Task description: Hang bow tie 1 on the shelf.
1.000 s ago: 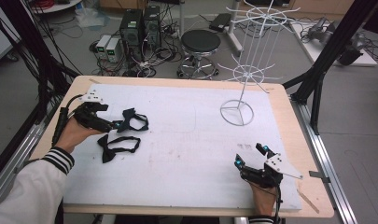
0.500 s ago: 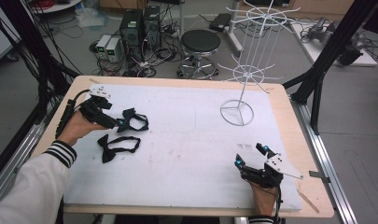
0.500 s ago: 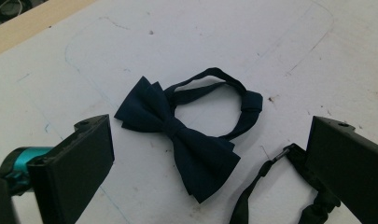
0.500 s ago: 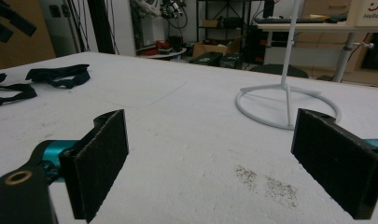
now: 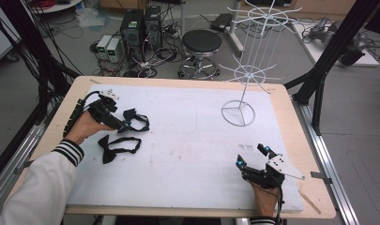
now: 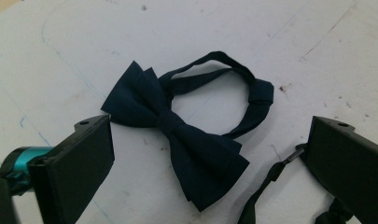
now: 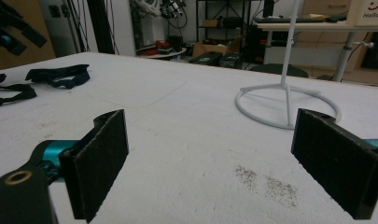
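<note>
Left gripper [image 6: 203,154] spread wide over the navy bow tie [image 6: 177,130], not pinching yet. Right gripper [image 5: 254,156] spread too, parked near the wire stand [image 5: 238,112].

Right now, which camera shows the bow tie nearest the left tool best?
The left gripper view: the bow tie lies close up, knot and strap loop clear. The high view shows it small; the right gripper view, a distant dark strip.

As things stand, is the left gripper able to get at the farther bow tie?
Probably yes. The left gripper hangs over the farther bow tie with jaws open either side of it; nothing lies between. The nearer bow tie's strap runs close by.
</note>
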Motion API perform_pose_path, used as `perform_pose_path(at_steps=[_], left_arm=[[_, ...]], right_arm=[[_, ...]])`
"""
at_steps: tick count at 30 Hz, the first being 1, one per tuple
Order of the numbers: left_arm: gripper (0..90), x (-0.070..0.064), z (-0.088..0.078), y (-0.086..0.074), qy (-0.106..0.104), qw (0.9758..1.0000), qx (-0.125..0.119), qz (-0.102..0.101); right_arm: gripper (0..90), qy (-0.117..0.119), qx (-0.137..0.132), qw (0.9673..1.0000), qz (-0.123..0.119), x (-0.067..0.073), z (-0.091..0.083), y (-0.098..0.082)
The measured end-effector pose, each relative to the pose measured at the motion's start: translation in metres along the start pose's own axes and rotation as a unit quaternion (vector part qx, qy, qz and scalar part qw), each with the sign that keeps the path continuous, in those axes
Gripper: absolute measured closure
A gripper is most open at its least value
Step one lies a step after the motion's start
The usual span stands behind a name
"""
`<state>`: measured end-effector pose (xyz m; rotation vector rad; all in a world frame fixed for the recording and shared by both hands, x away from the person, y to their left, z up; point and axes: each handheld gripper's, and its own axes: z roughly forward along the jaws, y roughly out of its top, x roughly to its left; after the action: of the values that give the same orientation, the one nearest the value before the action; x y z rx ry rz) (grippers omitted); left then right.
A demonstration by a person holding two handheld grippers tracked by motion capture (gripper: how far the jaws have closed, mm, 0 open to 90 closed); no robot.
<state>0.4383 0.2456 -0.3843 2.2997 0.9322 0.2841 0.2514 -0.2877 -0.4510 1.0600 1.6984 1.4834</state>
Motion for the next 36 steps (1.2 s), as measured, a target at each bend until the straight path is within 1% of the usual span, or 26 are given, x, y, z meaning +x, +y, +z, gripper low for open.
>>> perform_pose_path(at_steps=[1, 3, 4, 7, 9, 10, 11, 12, 13, 14, 16, 18, 20, 22, 23, 24, 25, 27, 29, 30, 31, 32, 33, 34, 35, 36], left_arm=[[2.5, 0.000, 0.001, 0.000, 0.001, 1.0000, 0.004, -0.001], [2.5, 0.001, 0.004, -0.001, 0.004, 0.9998, 0.013, -0.014], [2.5, 0.001, 0.004, -0.001, 0.004, 0.9998, 0.013, -0.014], [2.5, 0.003, 0.007, 0.000, -0.001, 0.9991, 0.018, -0.038], [3.5, 0.003, 0.008, 0.000, 0.005, 0.9988, 0.025, -0.041], [3.5, 0.003, 0.009, 0.000, 0.005, 0.9989, 0.027, -0.039], [10.0, 0.002, 0.011, 0.000, -0.003, 0.9986, 0.030, -0.042], [11.6, 0.002, 0.011, 0.000, -0.003, 0.9986, 0.030, -0.042], [11.6, 0.002, 0.012, 0.000, -0.008, 0.9986, 0.033, -0.042], [11.6, 0.001, 0.013, 0.000, -0.005, 0.9984, 0.032, -0.047], [11.6, 0.002, 0.014, 0.000, -0.005, 0.9983, 0.035, -0.046], [11.9, 0.001, 0.016, 0.000, 0.002, 0.9981, 0.040, -0.047], [14.3, 0.001, 0.017, 0.000, 0.000, 0.9977, 0.049, -0.046], [15.9, 0.001, 0.018, 0.000, -0.001, 0.9972, 0.053, -0.053], [18.1, 0.001, 0.018, 0.000, -0.002, 0.9969, 0.055, -0.056], [18.1, 0.000, 0.019, -0.001, -0.004, 0.9966, 0.055, -0.060], [22.4, 0.000, 0.019, -0.001, -0.005, 0.9964, 0.058, -0.062], [23.8, 0.000, 0.020, 0.000, -0.006, 0.9955, 0.068, -0.065], [25.6, 0.000, 0.022, 0.000, -0.008, 0.9950, 0.072, -0.068], [25.6, -0.001, 0.023, -0.001, -0.005, 0.9945, 0.073, -0.075], [27.1, 0.000, 0.023, -0.001, -0.006, 0.9940, 0.078, -0.077], [27.1, 0.000, 0.023, -0.001, -0.007, 0.9937, 0.077, -0.081], [27.5, 0.000, 0.024, -0.001, -0.007, 0.9929, 0.082, -0.086], [30.2, 0.001, 0.024, -0.001, -0.007, 0.9925, 0.084, -0.088], [30.2, 0.001, 0.024, -0.001, -0.011, 0.9921, 0.086, -0.090], [30.3, 0.001, 0.025, -0.001, -0.012, 0.9914, 0.088, -0.096]], right_arm=[[10.2, 0.000, -0.001, 1.0000, -0.001, 0.000, 0.000, 0.000], [10.3, 0.000, 0.001, 1.0000, 0.001, 0.000, 0.000, 0.000], [10.3, 0.000, 0.000, 1.0000, 0.000, 0.000, 0.000, 0.000], [10.3, -0.001, -0.003, 1.0000, -0.004, 0.000, 0.000, 0.000], [10.3, -0.001, -0.002, 1.0000, -0.003, 0.000, 0.000, 0.000], [10.3, -0.001, -0.002, 1.0000, -0.003, 0.000, 0.000, 0.000], [10.3, -0.001, -0.002, 1.0000, -0.004, -0.001, 0.000, 0.000], [10.3, -0.001, -0.002, 1.0000, -0.004, -0.001, 0.000, 0.000], [10.3, -0.001, -0.002, 1.0000, -0.004, -0.001, 0.000, 0.000], [10.3, 0.000, -0.002, 1.0000, -0.003, -0.001, 0.000, 0.000], [10.2, 0.000, -0.002, 1.0000, -0.003, -0.001, 0.000, 0.000], [10.2, 0.000, -0.002, 1.0000, -0.004, -0.001, 0.000, 0.000], [10.2, 0.001, -0.003, 1.0000, -0.003, -0.001, 0.000, 0.000], [10.3, 0.001, -0.003, 1.0000, -0.003, -0.001, 0.000, 0.000], [10.3, 0.000, -0.003, 1.0000, -0.002, -0.001, 0.000, 0.000], [10.3, 0.000, -0.003, 1.0000, -0.002, -0.001, 0.000, 0.000], [10.3, -0.001, -0.004, 1.0000, -0.002, -0.001, 0.000, 0.000], [10.3, -0.001, -0.003, 1.0000, -0.003, -0.001, 0.000, 0.000], [10.2, -0.001, -0.002, 1.0000, -0.002, 0.000, 0.000, 0.000], [10.2, -0.001, -0.002, 1.0000, -0.002, 0.000, 0.000, 0.000], [10.3, 0.000, 0.000, 1.0000, 0.002, 0.000, 0.000, 0.000], [10.3, 0.000, 0.000, 1.0000, 0.002, 0.000, 0.000, 0.000], [10.3, 0.000, 0.000, 1.0000, 0.001, 0.000, 0.000, 0.000], [10.3, 0.000, -0.001, 1.0000, -0.001, 0.000, 0.000, 0.000], [10.3, -0.001, 0.000, 1.0000, -0.001, 0.001, 0.000, 0.000], [10.2, -0.001, 0.000, 1.0000, -0.001, 0.001, 0.000, 0.000]])
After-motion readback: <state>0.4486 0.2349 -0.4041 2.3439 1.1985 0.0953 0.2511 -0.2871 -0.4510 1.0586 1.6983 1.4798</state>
